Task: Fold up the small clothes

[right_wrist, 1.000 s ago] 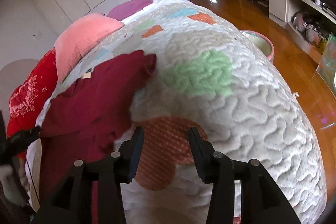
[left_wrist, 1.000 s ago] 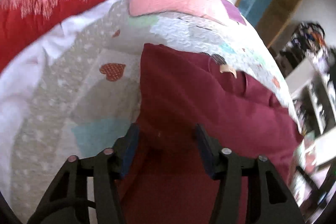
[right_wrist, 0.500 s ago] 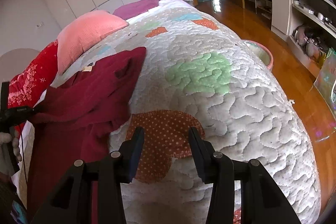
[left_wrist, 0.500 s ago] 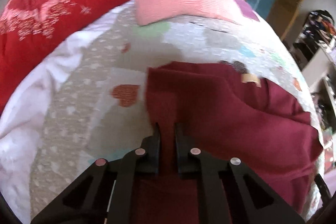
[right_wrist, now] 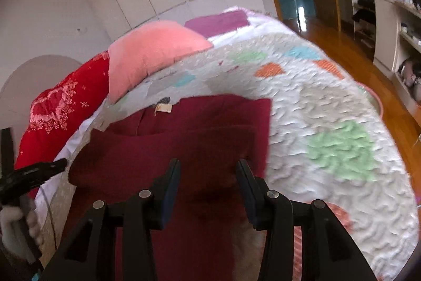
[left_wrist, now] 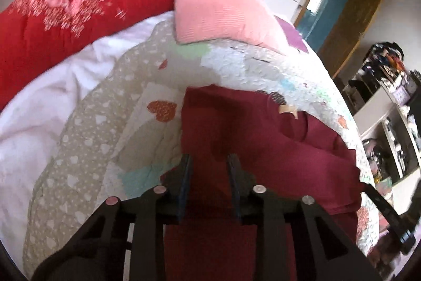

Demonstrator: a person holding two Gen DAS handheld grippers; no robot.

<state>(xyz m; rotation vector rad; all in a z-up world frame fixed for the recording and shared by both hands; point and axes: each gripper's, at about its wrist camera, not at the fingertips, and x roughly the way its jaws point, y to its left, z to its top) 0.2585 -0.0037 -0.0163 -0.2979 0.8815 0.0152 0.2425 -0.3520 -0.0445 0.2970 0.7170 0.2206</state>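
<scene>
Maroon garment (right_wrist: pixel 184 138) apparently between parted tools

Two close wrist views across the bed (left_wrist: pixel 147 86), sharing the maroon garment (left_wrist: pixel 236 128).

Garment tag: the small tan neck label (right_wrist: pixel 163 108) on the maroon garment (right_wrist: pixel 200 138) shows no legible print (too blurred in both views).
Quilt: patterned patches only, no lettering.
Shelves: items too small to read.
</scene>
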